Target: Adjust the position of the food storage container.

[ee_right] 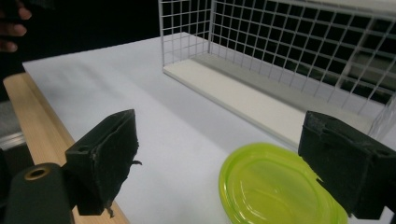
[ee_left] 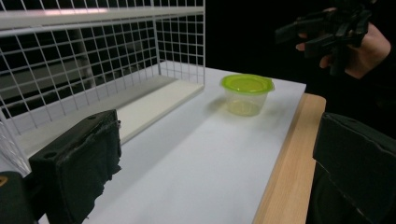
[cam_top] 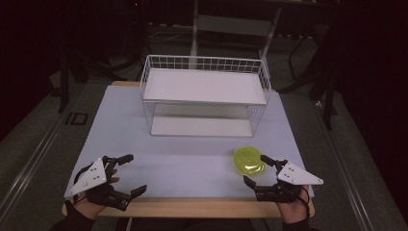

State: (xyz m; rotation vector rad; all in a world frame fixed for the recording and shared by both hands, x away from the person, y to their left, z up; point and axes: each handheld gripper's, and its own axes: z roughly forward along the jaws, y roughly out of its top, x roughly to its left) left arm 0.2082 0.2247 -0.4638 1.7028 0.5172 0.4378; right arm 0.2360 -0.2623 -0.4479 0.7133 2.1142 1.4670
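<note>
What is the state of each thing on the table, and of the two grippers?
Container: upright on the table, green lid on, not held.
Wire rack: upright, both shelves bare.
Left gripper: jaws open, holding nothing.
Right gripper: jaws open beside the container, not gripping it.

- A white wire rack stands at the far middle of the worktop, with a white upper shelf and a white bottom board under it; both are bare.
- Its sides and back are square wire mesh, and the front is open.
- The worktop is a pale, matte sheet with a light wooden strip along its near edge.
- Behind the worktop, a pale frame with slanted legs stands in the dark.
- Grey floor lies on both sides, with a rail line running along the left.
</note>
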